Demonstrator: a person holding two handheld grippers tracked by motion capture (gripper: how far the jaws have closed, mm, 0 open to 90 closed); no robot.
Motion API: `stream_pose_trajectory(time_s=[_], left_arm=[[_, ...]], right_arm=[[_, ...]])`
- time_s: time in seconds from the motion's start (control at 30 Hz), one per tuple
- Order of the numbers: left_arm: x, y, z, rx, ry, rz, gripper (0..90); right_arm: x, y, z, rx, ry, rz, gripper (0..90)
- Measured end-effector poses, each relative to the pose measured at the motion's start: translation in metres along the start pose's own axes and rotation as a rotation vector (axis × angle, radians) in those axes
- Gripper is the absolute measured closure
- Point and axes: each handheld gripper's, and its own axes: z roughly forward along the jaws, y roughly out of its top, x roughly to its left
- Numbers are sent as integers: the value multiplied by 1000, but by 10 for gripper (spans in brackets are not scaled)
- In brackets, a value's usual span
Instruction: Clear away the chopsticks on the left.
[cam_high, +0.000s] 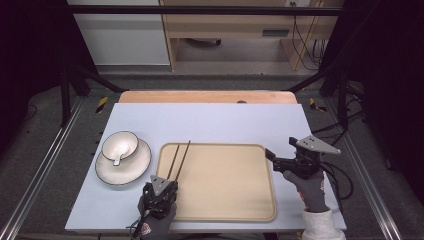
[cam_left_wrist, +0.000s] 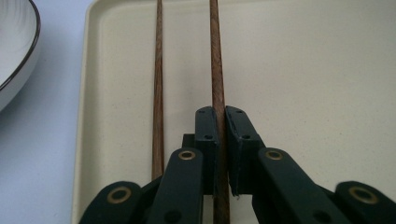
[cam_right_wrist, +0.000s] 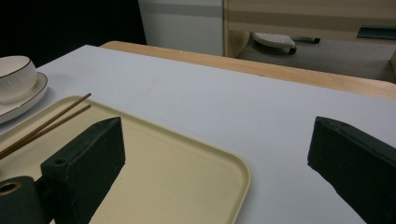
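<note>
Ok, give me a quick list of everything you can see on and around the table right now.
chopsticks: two, brown wood, side by side at the tray's left end; the right one clamped in the left gripper
tray: one, beige, middle of the table
bowl: one, white with dark rim, on the plate
spoon: one, white, resting in the bowl
plate: one, white with dark rim, left of the tray
table: one, pale blue top with a wooden far edge
left gripper: black, shut on a chopstick, over the tray's near left corner
right gripper: black, open, right of the tray
</note>
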Motion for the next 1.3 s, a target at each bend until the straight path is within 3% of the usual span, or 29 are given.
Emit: stream_pose_trajectory(time_s=[0.47, 0.93, 1.13, 1.3], left_arm=[[1, -2, 1, 34, 21, 2, 837], [0, 5, 3, 75, 17, 38, 825], [1, 16, -4, 41, -3, 62, 782], [10, 33, -16, -27, -62, 67, 687]], right_arm=[[0, 0, 1, 3, -1, -7, 41], [0, 0, 0, 1, 0, 0, 41], [-1, 0, -1, 1, -3, -2, 41], [-1, 1, -2, -5, -3, 1, 41]])
